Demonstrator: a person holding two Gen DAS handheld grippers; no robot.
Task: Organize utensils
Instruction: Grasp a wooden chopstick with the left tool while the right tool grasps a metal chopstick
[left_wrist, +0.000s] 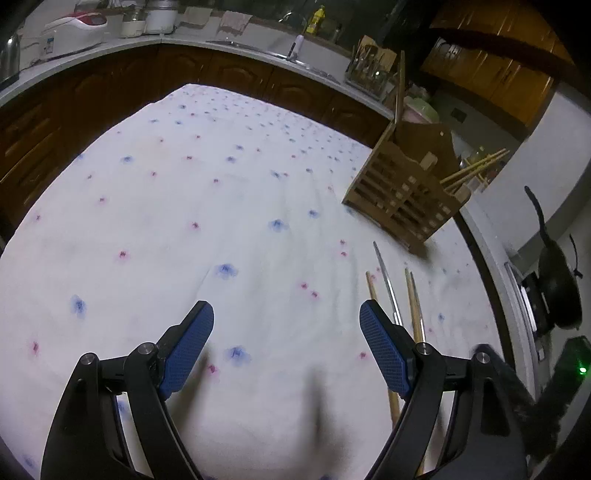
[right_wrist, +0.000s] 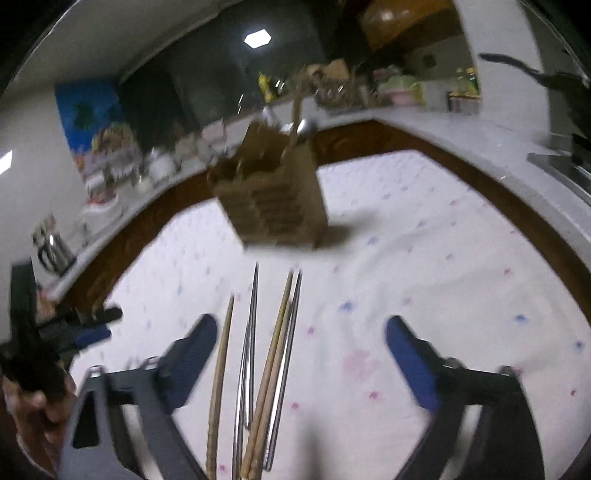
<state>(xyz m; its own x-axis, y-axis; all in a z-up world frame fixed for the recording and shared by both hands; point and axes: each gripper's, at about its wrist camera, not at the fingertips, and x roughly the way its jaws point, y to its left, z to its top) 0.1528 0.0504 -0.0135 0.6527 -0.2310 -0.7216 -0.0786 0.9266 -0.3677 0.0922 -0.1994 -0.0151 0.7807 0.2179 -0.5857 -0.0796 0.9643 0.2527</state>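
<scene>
Several wooden and metal chopsticks (right_wrist: 258, 362) lie side by side on the white flowered cloth (right_wrist: 424, 266). In the left wrist view the chopsticks (left_wrist: 410, 295) lie at the right. A wooden slatted utensil holder (right_wrist: 277, 199) stands beyond them; in the left wrist view the holder (left_wrist: 406, 192) has a wooden stick upright in it. My right gripper (right_wrist: 301, 332) is open and empty above the chopsticks' near ends. My left gripper (left_wrist: 286, 317) is open and empty over bare cloth, left of the chopsticks. The left gripper shows at the left edge of the right wrist view (right_wrist: 85, 328).
A white counter (left_wrist: 229, 46) with brown cabinets curves around the table. On it stand a rice cooker (left_wrist: 75, 27), pots, a yellow bottle (left_wrist: 316, 18) and a rack of utensils (left_wrist: 369, 70). A black pan (left_wrist: 557, 288) sits at the right.
</scene>
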